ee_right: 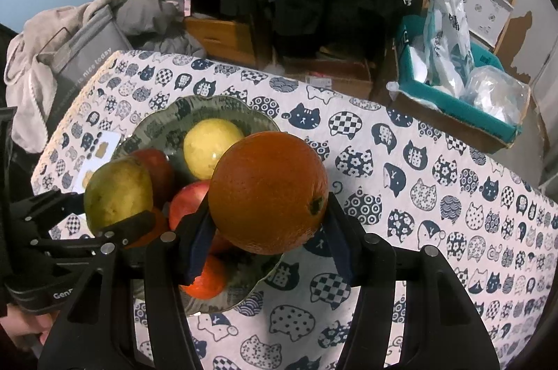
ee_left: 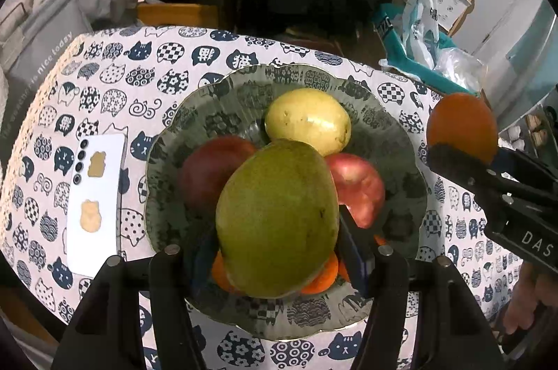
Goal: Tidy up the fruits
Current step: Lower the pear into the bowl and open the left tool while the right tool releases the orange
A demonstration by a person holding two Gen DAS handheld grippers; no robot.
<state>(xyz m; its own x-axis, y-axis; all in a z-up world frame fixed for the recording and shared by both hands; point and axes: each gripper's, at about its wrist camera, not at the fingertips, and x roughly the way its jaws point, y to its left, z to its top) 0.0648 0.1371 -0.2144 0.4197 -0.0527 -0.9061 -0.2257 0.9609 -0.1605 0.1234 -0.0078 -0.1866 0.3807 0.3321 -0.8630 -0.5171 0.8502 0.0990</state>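
The green mango [ee_left: 277,220] is clamped across its middle in the left gripper [ee_left: 279,251], hanging just above the near part of the glass plate [ee_left: 167,140]. It looks heavy and egg-shaped, with smooth waxy skin, so it is likely to slip or pivot if held near an end; the hold across its widest part, where the pads bear on flat flanks, seems the sound one.

The orange [ee_right: 268,192] is gripped in the right gripper [ee_right: 268,230], its jaws closed on the fruit's two sides, and it hangs over the right edge of the plate. It is round, firm and dimpled, so it should grip well but will roll once set down; it is best taken across its equator and lowered into a gap between other fruits.

Already lying in the plate are a yellow fruit [ee_left: 308,120] at the far side, a dark red apple [ee_left: 212,171] on the left, a brighter red apple [ee_left: 359,185] on the right, and small oranges [ee_left: 321,279] at the near side, partly hidden under the mango. All bruise under hard contact, and the plate itself looks fragile, so both held fruits want a soft landing.

The plate stands on a bench covered by a cat-print cloth [ee_right: 436,195], with a white card [ee_left: 97,202] to its left.
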